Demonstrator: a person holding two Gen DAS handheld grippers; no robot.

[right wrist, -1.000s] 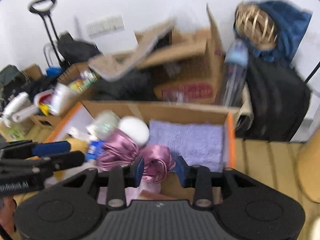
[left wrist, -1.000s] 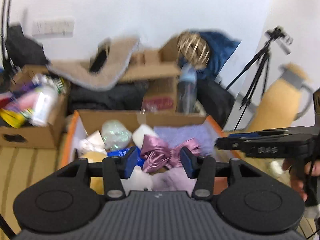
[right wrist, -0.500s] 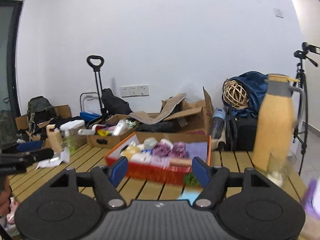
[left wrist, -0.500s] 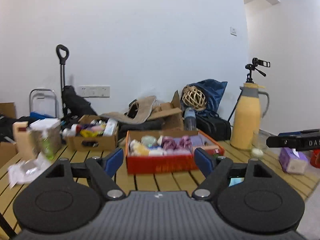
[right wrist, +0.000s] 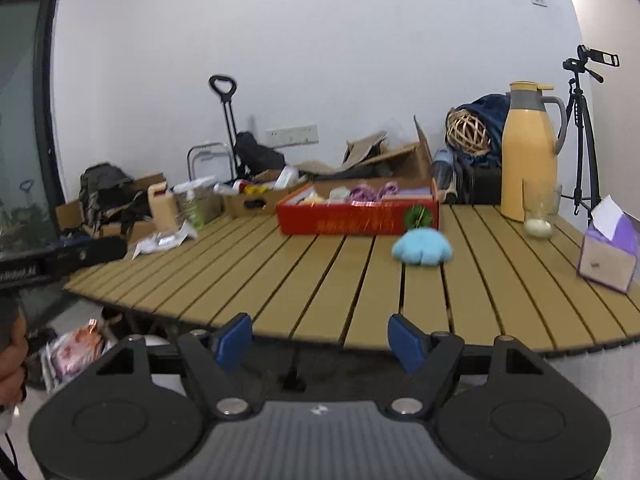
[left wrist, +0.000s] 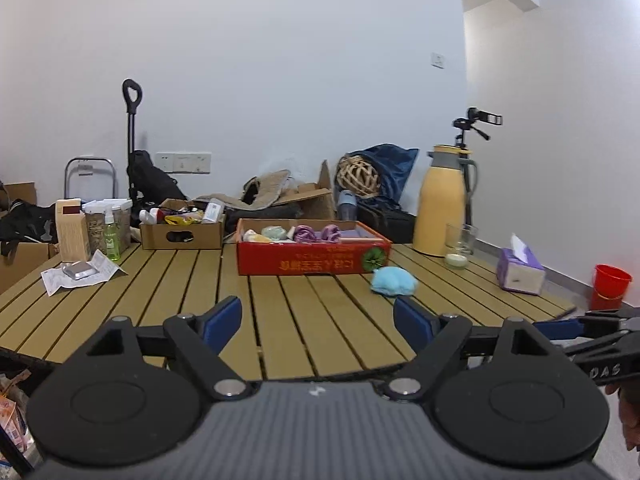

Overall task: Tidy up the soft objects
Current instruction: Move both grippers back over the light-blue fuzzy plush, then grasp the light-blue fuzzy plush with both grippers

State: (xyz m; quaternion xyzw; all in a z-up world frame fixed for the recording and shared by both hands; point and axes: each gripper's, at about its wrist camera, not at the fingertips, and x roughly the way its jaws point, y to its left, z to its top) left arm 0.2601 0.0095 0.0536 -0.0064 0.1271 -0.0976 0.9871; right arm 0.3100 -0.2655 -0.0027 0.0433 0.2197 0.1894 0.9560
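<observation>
A red box point(left wrist: 312, 260) point(right wrist: 356, 220) stands at the far middle of the slatted wooden table. It holds several soft things, among them pink satin bundles point(left wrist: 306, 233) point(right wrist: 370, 191) and a purple cloth point(left wrist: 356, 233). A light blue soft toy point(left wrist: 394, 281) point(right wrist: 422, 249) lies on the table just in front of the box's right end. My left gripper point(left wrist: 318, 322) is open and empty over the table's near edge. My right gripper point(right wrist: 320, 340) is open and empty, just off the near edge of the table.
A yellow thermos point(left wrist: 440, 208) point(right wrist: 528, 160), a glass point(left wrist: 460, 246) point(right wrist: 540, 212) and a purple tissue box point(left wrist: 520, 272) point(right wrist: 608, 256) stand at the right. A cardboard box of bottles point(left wrist: 182, 228), a carton point(left wrist: 72, 230) and a paper sheet point(left wrist: 80, 274) are at the left. A red bucket point(left wrist: 610, 286) sits on the floor.
Both grippers have pulled far back from above the red box to the table's near edge and opened wider. The pink satin bundle stays in the box.
</observation>
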